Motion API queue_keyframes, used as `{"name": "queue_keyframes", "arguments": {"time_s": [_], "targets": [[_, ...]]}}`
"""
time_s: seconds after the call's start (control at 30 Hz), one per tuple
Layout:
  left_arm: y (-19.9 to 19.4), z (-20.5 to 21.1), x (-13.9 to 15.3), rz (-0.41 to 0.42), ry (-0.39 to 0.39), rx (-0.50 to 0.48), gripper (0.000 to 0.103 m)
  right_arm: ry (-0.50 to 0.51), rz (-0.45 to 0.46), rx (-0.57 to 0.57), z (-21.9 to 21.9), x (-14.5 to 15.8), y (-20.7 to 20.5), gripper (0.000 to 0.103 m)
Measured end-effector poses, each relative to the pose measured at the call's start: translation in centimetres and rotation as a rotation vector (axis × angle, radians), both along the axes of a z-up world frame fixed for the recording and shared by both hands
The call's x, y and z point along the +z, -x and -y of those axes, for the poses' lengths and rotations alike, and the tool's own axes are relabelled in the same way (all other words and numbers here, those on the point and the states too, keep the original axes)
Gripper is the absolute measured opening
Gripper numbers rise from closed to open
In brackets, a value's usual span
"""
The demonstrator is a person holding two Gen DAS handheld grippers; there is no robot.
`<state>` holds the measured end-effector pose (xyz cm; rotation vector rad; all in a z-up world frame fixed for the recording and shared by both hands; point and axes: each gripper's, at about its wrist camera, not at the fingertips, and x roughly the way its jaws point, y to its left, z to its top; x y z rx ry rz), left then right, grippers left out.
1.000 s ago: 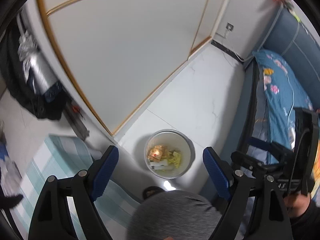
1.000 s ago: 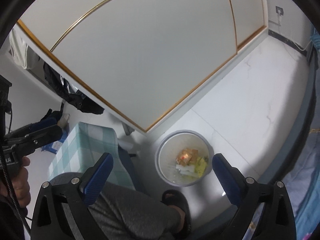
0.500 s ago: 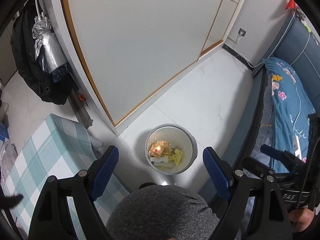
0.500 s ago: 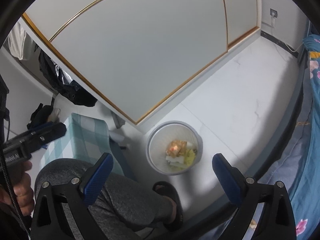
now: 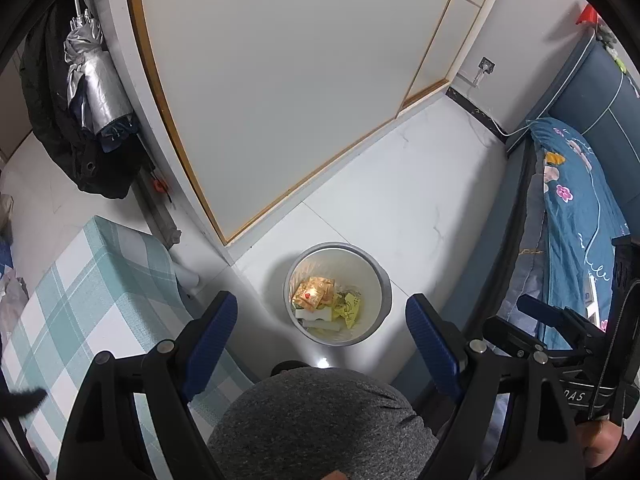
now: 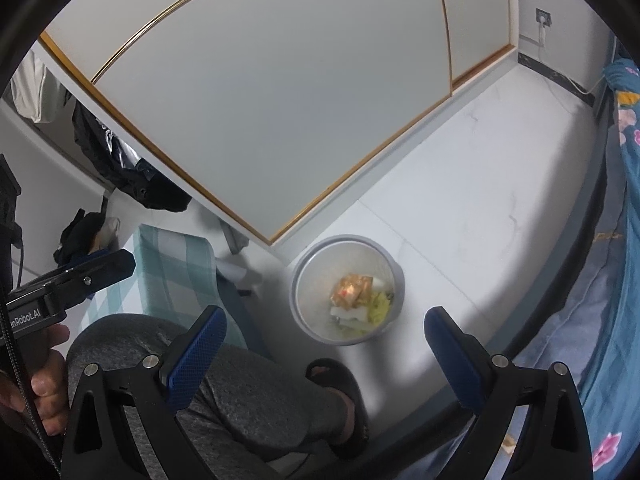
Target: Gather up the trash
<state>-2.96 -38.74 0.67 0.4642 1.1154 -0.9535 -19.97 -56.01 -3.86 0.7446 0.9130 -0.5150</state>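
Where the glossy white floor tiles [image 5: 400, 200] meet the foot of a flat, gold-trimmed wardrobe door [image 5: 300, 80], a round pale bin [image 5: 382, 280] with smooth walls stands on the floor near that door's lower corner, holding crumpled trash [image 5: 320, 300]: an orange packet, yellow wrappers and a white block. In the left wrist view, the left gripper [image 5: 320, 326] hangs above it, its ribbed blue pads spread wide with nothing between them. A grey knitted knee [image 5: 320, 428] fills the bottom edge; a soft checked teal cushion [image 5: 92, 300] lies left, a floral blue bedspread [image 5: 576, 216] right.

In the right wrist view, the right gripper [image 6: 324, 340] is likewise spread wide and empty above the bin [image 6: 298, 280], whose trash [image 6: 356, 296] sits heaped inside. A black sandal [image 6: 340, 376] rests on the tiles just beside the bin.
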Motion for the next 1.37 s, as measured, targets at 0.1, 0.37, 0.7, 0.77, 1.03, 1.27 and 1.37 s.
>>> {"name": "queue_keyframes", "arguments": {"time_s": [0.1,0.37,0.7,0.77,1.03,1.27,1.37], "targets": [[0.01,0.04,0.03,-0.003,-0.003,0.003,0.084,-0.003,-0.002,0.004,0.02,-0.14,-0.09,0.1],[0.26,0.06,0.36,0.03,-0.002,0.012,0.084,-0.007,-0.003,0.011,-0.13,-0.47,-0.32,0.1],[0.15,0.12,0.31,0.022,0.002,0.001,0.084,-0.01,-0.001,0.011,-0.23,-0.55,-0.26,0.1],[0.09,0.11,0.28,0.021,0.0,0.002,0.084,-0.012,-0.002,0.012,-0.2,-0.62,-0.29,0.1],[0.14,0.11,0.41,0.023,0.01,0.015,0.084,-0.014,-0.002,0.014,-0.09,-0.77,-0.21,0.1],[0.16,0.02,0.47,0.033,0.019,0.016,0.084,-0.008,-0.005,0.015,-0.15,-0.79,-0.22,0.1],[0.1,-0.29,0.63,0.043,0.031,0.027,0.084,0.006,-0.009,0.017,-0.34,-0.58,-0.28,0.1]]}}
